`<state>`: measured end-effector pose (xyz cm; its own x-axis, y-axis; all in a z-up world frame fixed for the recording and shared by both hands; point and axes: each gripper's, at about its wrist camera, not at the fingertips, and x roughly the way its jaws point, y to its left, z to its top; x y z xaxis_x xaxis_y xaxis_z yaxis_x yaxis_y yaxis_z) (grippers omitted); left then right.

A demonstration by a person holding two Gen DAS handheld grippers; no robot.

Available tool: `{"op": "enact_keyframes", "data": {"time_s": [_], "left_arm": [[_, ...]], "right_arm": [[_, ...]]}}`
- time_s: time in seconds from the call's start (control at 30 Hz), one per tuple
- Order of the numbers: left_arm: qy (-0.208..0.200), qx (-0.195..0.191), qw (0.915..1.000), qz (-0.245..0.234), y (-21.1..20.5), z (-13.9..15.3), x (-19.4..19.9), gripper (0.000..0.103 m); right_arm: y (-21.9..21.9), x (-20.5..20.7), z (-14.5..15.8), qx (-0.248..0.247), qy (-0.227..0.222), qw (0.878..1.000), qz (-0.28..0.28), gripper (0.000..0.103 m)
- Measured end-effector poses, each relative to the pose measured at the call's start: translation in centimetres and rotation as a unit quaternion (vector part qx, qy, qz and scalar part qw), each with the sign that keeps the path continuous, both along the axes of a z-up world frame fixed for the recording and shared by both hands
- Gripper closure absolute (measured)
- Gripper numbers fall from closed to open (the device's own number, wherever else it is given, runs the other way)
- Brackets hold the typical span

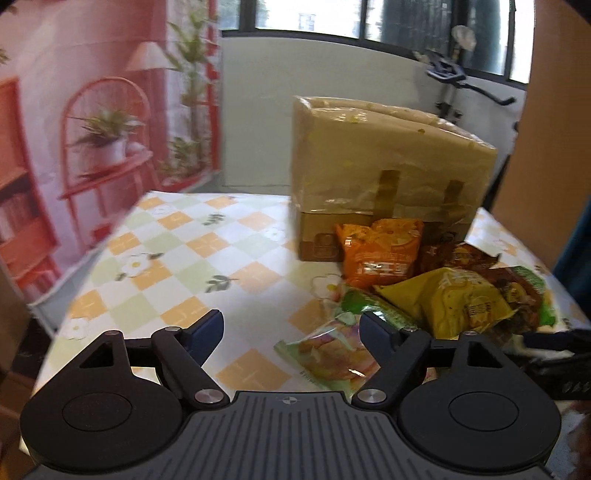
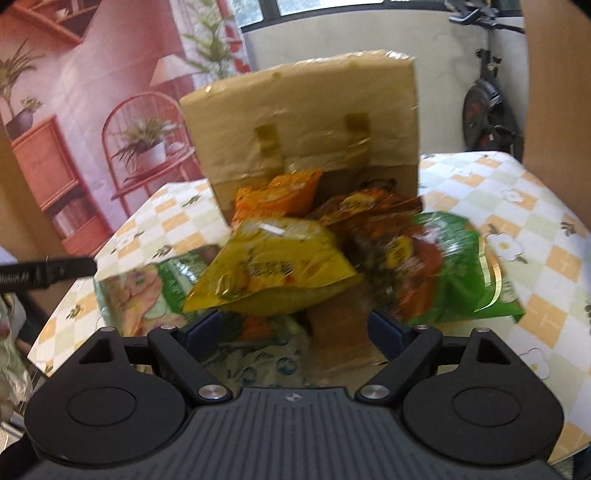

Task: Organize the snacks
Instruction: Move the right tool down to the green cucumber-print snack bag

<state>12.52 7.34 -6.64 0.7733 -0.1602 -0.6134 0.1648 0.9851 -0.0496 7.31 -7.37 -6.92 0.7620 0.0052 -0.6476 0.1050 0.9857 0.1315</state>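
Both claws are spread and hold nothing: the left claw (image 1: 291, 332) at lower centre, the right claw (image 2: 295, 326) facing the snacks (image 2: 273, 266) piled against the box (image 2: 306, 122), probably for sorting.

A table under a checked orange, green and white floral cloth (image 1: 192, 258) fills the near ground, with a pink printed backdrop of shelves and plants (image 1: 92, 129) far left, windows (image 1: 332, 18) behind, and an exercise bike (image 2: 487, 107) far right.
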Motion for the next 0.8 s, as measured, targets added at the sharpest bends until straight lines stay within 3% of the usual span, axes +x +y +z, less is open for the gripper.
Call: {"op": "enact_keyframes", "data": {"time_s": [0.23, 0.47, 0.8], "left_arm": [[0.042, -0.055, 0.9971, -0.031, 0.9, -1.8, 3.1, 0.03], [0.065, -0.04, 0.9934, -0.085, 0.1, -3.1, 3.4, 0.032], [0.072, -0.038, 0.9922, -0.095, 1.9, -4.3, 4.0, 0.041]], "right_arm": [[2.2, 1.8, -1.6, 0.014, 0.034, 0.998, 0.042, 0.019], [4.0, 3.5, -2.5, 0.026, 0.042, 0.996, 0.074, 0.02], [5.2, 4.7, -3.2, 0.041, 0.052, 0.995, 0.081, 0.02]]}}
